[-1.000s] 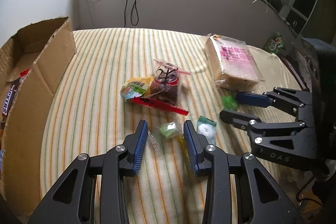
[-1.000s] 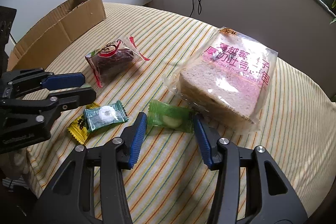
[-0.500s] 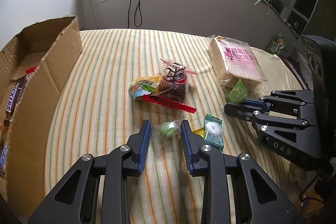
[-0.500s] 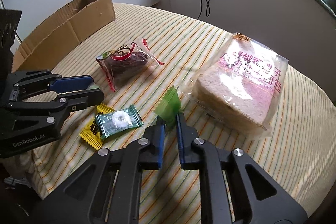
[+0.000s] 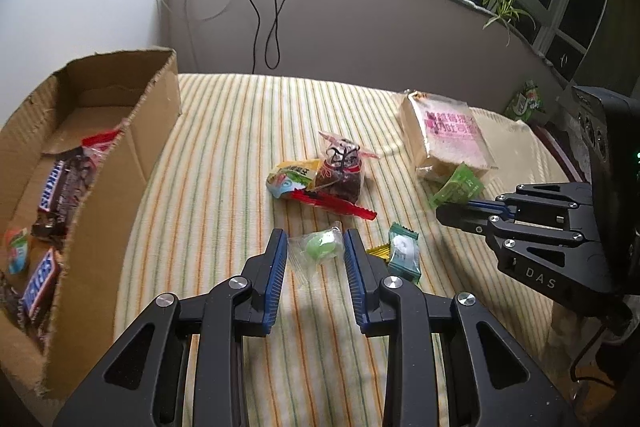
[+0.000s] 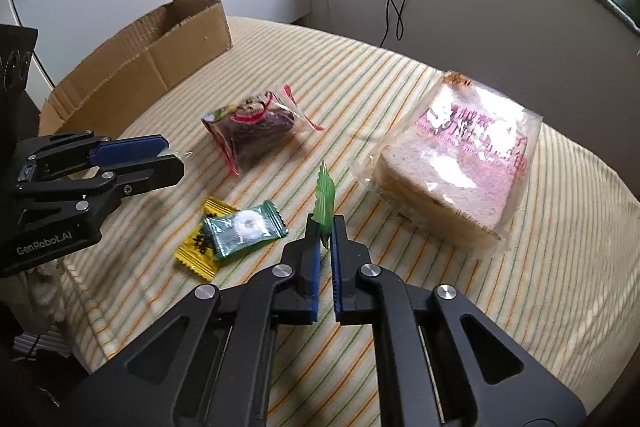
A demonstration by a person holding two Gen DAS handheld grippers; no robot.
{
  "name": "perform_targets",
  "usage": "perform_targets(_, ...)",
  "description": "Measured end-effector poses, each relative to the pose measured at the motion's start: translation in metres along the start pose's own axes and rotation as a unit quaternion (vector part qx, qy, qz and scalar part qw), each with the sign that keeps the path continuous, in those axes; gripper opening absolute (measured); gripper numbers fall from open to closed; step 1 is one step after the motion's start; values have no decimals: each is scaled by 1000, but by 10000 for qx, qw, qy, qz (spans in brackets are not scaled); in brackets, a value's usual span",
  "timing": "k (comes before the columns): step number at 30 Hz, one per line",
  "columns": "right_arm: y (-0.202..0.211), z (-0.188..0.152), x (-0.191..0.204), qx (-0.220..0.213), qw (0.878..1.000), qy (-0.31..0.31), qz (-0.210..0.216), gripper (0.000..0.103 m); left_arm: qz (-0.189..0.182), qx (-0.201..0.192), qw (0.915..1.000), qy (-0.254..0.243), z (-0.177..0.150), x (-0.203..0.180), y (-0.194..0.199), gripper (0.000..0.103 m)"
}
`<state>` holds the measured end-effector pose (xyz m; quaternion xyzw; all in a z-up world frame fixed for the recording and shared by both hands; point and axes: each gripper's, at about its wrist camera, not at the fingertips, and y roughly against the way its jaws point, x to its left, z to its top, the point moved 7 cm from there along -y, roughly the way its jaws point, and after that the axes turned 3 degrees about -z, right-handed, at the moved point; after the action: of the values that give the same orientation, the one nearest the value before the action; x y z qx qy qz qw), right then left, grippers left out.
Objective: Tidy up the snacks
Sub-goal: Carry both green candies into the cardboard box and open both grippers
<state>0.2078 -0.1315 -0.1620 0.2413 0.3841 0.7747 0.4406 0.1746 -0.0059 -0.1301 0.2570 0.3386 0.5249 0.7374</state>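
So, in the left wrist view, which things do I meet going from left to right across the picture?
Cardboard box → clear-wrapped green candy held in the left gripper → teal mint candy → green candy wrapper pinched by the right gripper.

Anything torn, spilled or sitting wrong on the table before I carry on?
Nothing spilled. The cardboard box has ragged, torn edges. The dark cake packet lies across a yellow-green packet, so those two overlap.

A brown open-topped cardboard box [image 5: 92,163] holding wrapped chocolate bars [image 5: 60,187] is sitting at the left edge of the striped cloth-covered table [image 5: 224,147]. A clear-wrapped dark cake [image 5: 340,175] is lying mid-table, with a plastic-bagged sliced bread loaf [image 5: 448,135] lying to its right. A teal candy wrapper [image 6: 244,229] is overlapping a yellow candy wrapper [image 6: 196,247] nearer the front edge.
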Motion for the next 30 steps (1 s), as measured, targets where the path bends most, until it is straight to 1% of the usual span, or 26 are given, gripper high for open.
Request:
perform_targets(7, 24, 14, 14, -235, 9996, 147, 56, 4, 50, -274, 9996, 77, 5, 10, 25, 28)
perform_targets(13, 35, 38, 36, -435, 9983, 344, 166, 5, 179, -498, 9984, 189, 10, 27, 48, 28)
perform_targets(17, 35, 58, 59, -561, 9968, 518, 256, 4, 319, -646, 9970, 299, 11, 42, 64, 28)
perform_targets(20, 33, 72, 77, -631, 9953, 654, 325, 5, 444, -740, 9954, 426, 10, 61, 76, 28)
perform_targets(30, 17, 114, 137, -722, 9896, 1082, 618, 4, 771, -873, 9900, 795, 3, 110, 99, 28)
